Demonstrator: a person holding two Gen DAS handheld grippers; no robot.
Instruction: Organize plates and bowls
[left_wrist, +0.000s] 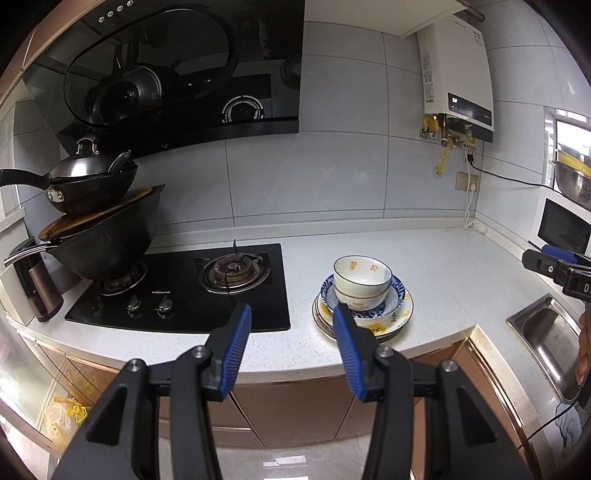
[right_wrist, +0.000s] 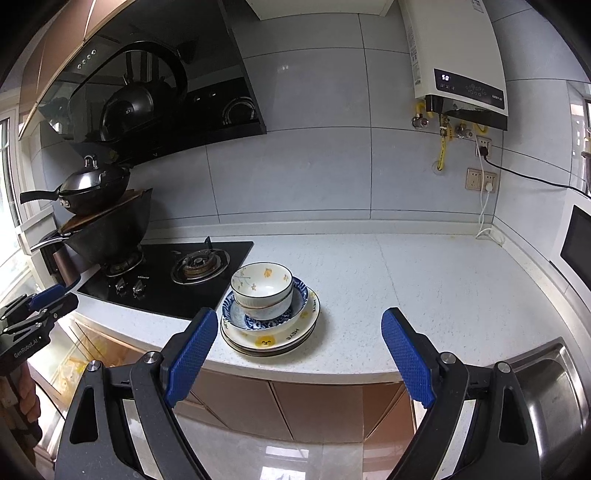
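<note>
Your left hand-held gripper (left_wrist: 291, 317) hangs off the table's front edge with its jaws partly apart and nothing between them. Your right hand-held gripper (right_wrist: 299, 325) also sits short of that edge, jaws spread wide and empty. Near the front edge of the table (right_wrist: 424, 280), just right of the gas hob (right_wrist: 173, 280), stands the stack: plates (right_wrist: 273, 339) at the bottom, a blue-patterned bowl (right_wrist: 266, 321) on them, then two white bowls (right_wrist: 262, 284) nested on top.
</note>
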